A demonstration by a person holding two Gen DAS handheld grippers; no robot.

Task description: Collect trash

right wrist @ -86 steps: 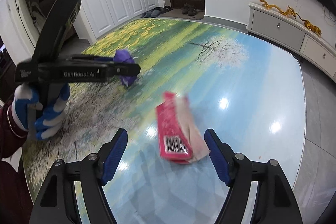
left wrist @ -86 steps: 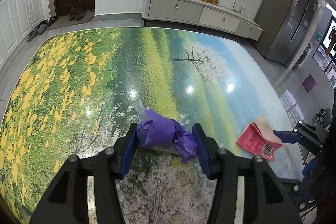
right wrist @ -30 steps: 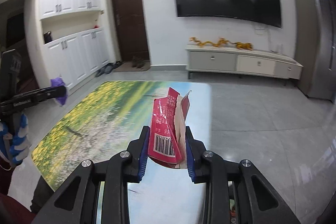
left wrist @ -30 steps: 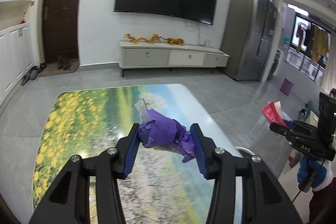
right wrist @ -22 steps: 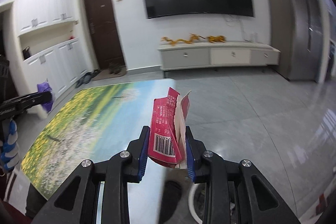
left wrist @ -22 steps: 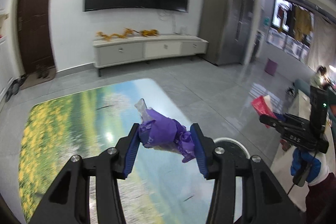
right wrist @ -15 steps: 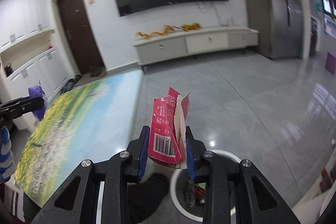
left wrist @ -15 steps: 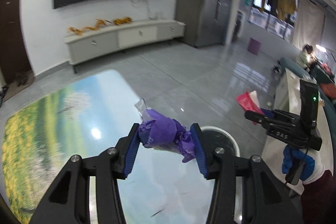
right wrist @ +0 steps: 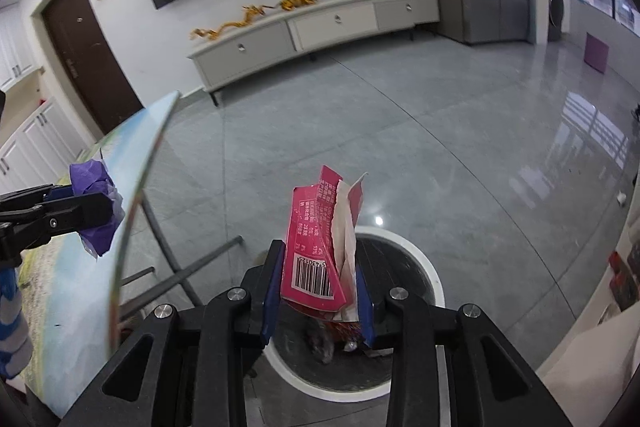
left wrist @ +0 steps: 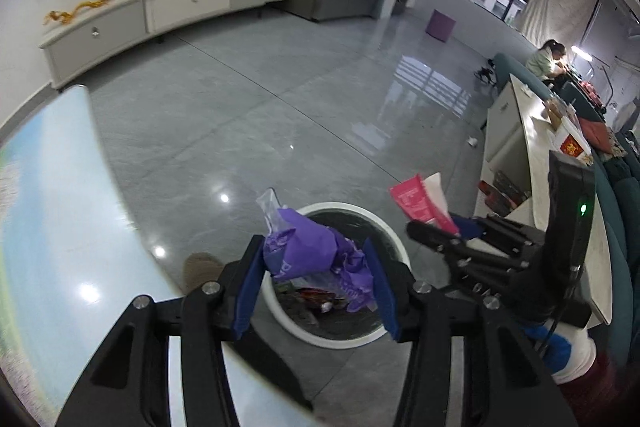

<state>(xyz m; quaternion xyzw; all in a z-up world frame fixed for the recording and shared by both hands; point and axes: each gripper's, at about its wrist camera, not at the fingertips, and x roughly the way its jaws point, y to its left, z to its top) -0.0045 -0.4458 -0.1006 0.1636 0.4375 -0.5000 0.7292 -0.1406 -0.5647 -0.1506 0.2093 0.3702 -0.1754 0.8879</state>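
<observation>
My left gripper (left wrist: 314, 267) is shut on a crumpled purple wrapper (left wrist: 308, 247) and holds it in the air above the near rim of a round white trash bin (left wrist: 384, 335) on the floor. My right gripper (right wrist: 318, 291) is shut on a torn red packet (right wrist: 316, 251) with a barcode and holds it over the same bin (right wrist: 434, 291). The bin holds several pieces of trash. The right gripper with the red packet (left wrist: 416, 199) shows at the right of the left wrist view. The left gripper with the purple wrapper (right wrist: 94, 183) shows at the left of the right wrist view.
The landscape-print table (left wrist: 48, 235) is at the left, its curved edge (right wrist: 132, 211) and metal legs (right wrist: 168, 279) close to the bin. Grey tiled floor (left wrist: 280, 87) lies beyond, with a low white cabinet (right wrist: 320, 27) by the wall and a white counter (left wrist: 540, 155) at the right.
Both grippers have swung from over the table to above the trash bin on the floor, each still holding its piece. The bin has come closer and larger in both views.
</observation>
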